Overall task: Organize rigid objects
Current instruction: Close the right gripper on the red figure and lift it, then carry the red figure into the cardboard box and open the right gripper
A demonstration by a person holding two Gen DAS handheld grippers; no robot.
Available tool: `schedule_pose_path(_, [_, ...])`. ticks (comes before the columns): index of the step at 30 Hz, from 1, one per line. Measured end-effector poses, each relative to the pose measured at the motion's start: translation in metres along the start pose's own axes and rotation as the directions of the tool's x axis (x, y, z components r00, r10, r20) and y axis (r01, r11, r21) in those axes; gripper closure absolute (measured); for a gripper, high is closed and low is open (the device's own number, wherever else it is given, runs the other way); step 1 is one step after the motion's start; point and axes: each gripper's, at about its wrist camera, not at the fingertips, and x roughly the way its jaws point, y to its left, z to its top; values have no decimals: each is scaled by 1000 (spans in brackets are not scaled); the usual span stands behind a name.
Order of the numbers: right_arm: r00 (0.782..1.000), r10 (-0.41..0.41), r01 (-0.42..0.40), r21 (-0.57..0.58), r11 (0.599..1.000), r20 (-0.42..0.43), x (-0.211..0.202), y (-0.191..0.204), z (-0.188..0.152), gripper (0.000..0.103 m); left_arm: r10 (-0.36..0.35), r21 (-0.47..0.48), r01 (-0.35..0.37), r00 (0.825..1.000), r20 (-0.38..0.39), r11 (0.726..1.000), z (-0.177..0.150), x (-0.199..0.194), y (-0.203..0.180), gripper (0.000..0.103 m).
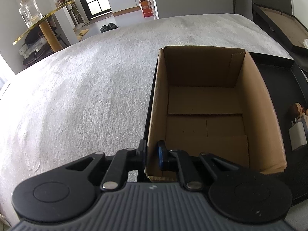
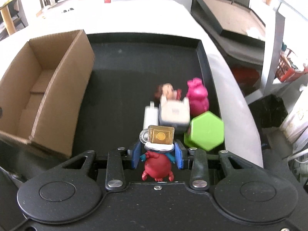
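Note:
An open, empty cardboard box (image 1: 207, 104) stands at the left end of a black tray (image 2: 119, 88); it also shows in the right wrist view (image 2: 38, 100). My left gripper (image 1: 152, 154) is shut on the box's near left wall, one finger outside, one inside. My right gripper (image 2: 157, 155) is shut on a red toy figure (image 2: 157, 165) with a gold beer-mug head (image 2: 159, 136), held over the tray. On the tray lie white chargers (image 2: 173, 113), a green hexagonal block (image 2: 205, 132), a pink toy (image 2: 198, 96) and a small doll (image 2: 166, 91).
The tray lies on a light grey bed (image 1: 86, 88). Another black tray or lid (image 2: 231, 17) lies beyond on the right. A glass jar on a gold-edged shelf (image 1: 30, 13) stands far left. Clutter sits on the floor to the right.

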Motion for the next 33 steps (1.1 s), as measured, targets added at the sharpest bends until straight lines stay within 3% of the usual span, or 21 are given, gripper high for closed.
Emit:
schedule_pose_path(9, [998, 14, -13, -28, 1000, 57, -16, 11, 23, 67, 4, -3, -4, 1000, -1, 1000, 0, -2, -2, 92])
schedule_pose_path(15, [992, 65, -59, -64, 996, 105, -27, 24, 34, 67, -3, -14, 3, 1000, -13, 1000, 2, -2, 0, 93])
schedule_pose_path(22, [976, 138, -113, -153, 982, 165, -40, 43, 45, 67, -12, -23, 12, 1000, -14, 1000, 2, -2, 3, 93])
schedule_pose_path(33, [957, 195, -125, -298, 946, 216, -48, 71, 57, 67, -24, -31, 24, 999, -22, 999, 2, -1, 5, 93])
